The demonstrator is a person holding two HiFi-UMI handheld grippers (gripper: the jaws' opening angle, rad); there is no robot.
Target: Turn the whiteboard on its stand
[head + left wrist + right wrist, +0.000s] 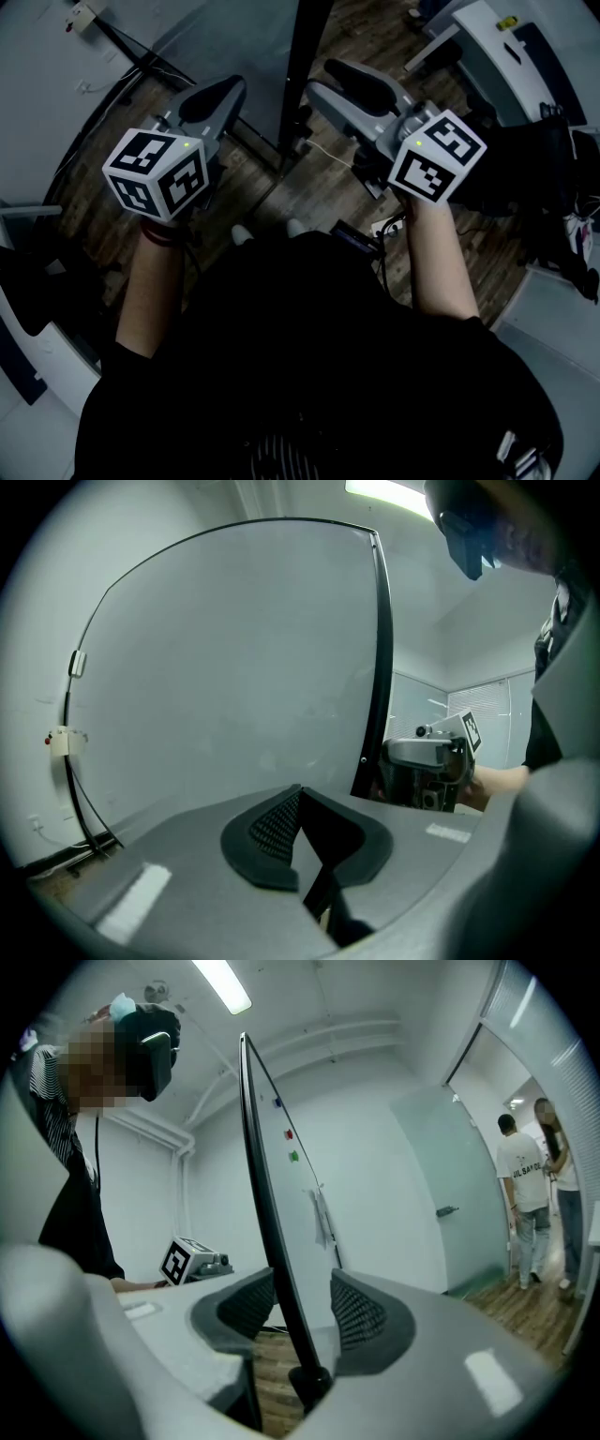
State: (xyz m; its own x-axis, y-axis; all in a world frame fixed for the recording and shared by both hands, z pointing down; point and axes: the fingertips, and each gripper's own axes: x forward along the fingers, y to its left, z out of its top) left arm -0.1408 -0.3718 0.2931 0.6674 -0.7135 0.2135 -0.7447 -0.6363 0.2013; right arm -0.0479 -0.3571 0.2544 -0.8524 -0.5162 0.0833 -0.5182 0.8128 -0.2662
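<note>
Wood-plank floor under thin, black-edged whiteboard

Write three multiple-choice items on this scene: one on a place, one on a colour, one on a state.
1. Where is the edge of the whiteboard relative to the right hand-held gripper?
A. Between its jaws.
B. Flat on the floor.
C. Behind the person.

2. What colour is the whiteboard's frame?
A. Red.
B. Black.
C. Yellow.

3. How do the right hand-held gripper's jaws stand?
A. Shut tight on nothing.
B. Clamped on a cable.
C. Apart, one on each side of the board's edge.

Answers:
1 A, the right gripper view shows the edge rising between the two jaws.
2 B, the frame reads black in both gripper views.
3 C, the jaws stand wide with the edge in the gap.
</note>
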